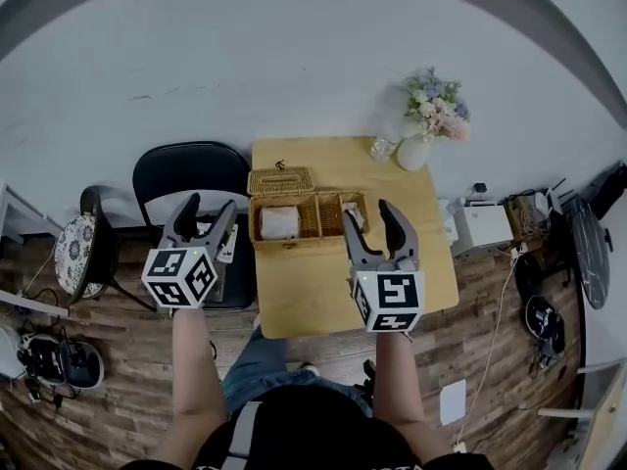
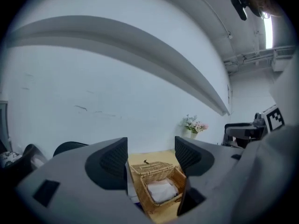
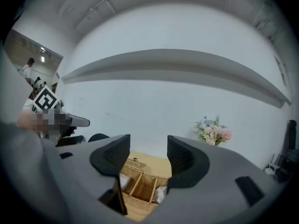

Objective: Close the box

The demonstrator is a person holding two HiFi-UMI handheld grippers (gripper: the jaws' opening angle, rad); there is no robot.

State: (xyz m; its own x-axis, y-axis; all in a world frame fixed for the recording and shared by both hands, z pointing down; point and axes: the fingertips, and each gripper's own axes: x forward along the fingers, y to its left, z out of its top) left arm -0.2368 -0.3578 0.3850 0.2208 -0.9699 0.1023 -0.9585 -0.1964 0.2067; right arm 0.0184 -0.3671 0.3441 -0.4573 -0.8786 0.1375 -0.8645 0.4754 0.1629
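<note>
The square light wooden table (image 1: 323, 302) is carrying the rectangular woven wicker box (image 1: 304, 244) near its far left corner; the box's wicker lid (image 1: 280, 180) is lying open behind it; the left gripper (image 1: 212, 204) and right gripper (image 1: 367, 210) are hovering on either side of the box, jaws wide apart, gripping nothing
</note>
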